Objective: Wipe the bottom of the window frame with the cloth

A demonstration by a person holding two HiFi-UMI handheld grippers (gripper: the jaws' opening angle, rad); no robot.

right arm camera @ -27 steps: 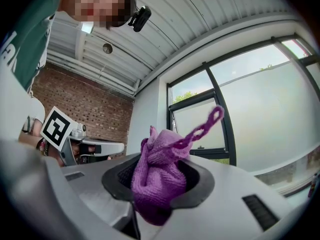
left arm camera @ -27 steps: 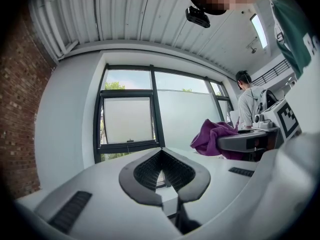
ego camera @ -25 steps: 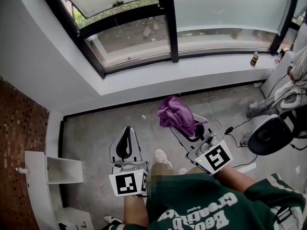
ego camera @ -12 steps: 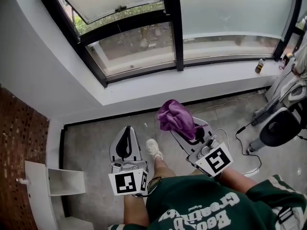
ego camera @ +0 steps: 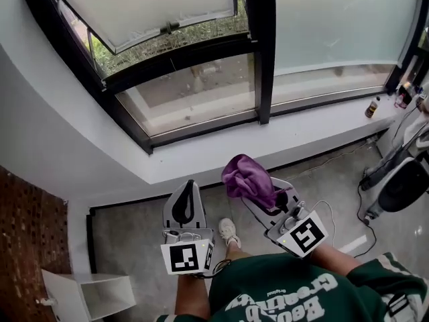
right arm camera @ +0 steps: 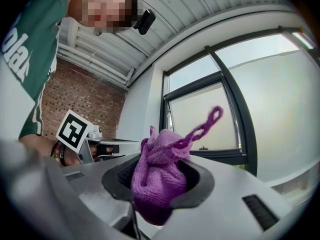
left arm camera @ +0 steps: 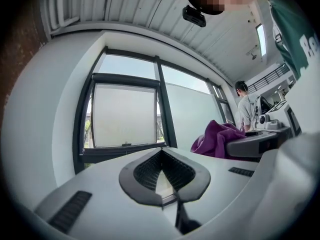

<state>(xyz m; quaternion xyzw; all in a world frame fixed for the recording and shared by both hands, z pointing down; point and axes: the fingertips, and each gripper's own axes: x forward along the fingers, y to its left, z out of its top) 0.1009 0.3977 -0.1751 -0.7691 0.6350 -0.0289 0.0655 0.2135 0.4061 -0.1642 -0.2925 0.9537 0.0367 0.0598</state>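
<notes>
Since 1 second ago, the window frame (ego camera: 201, 127) has been brought nearer and now fills more of the head view, while the white shelf (ego camera: 94, 294) at the near left has slid toward the lower edge. Both grippers are held above the grey floor (ego camera: 127, 227), just short of the white sill (ego camera: 221, 154), and are pointed toward the window.

The purple cloth (ego camera: 248, 176) is pinched in the right gripper (ego camera: 267, 194), bunched between its 2 jaws, with a loose loop seen sticking up in the right gripper view. The cloth is kept clear of the frame's black bottom rail, which lies beyond the sill.

The left gripper (ego camera: 187, 194) is carried with its 2 jaws pressed together at the tips on nothing.

1 small bottle (ego camera: 371, 107) is seen upright at the far right end of the sill. 1 pale shoe (ego camera: 229, 232) is visible on the floor between the grippers.
</notes>
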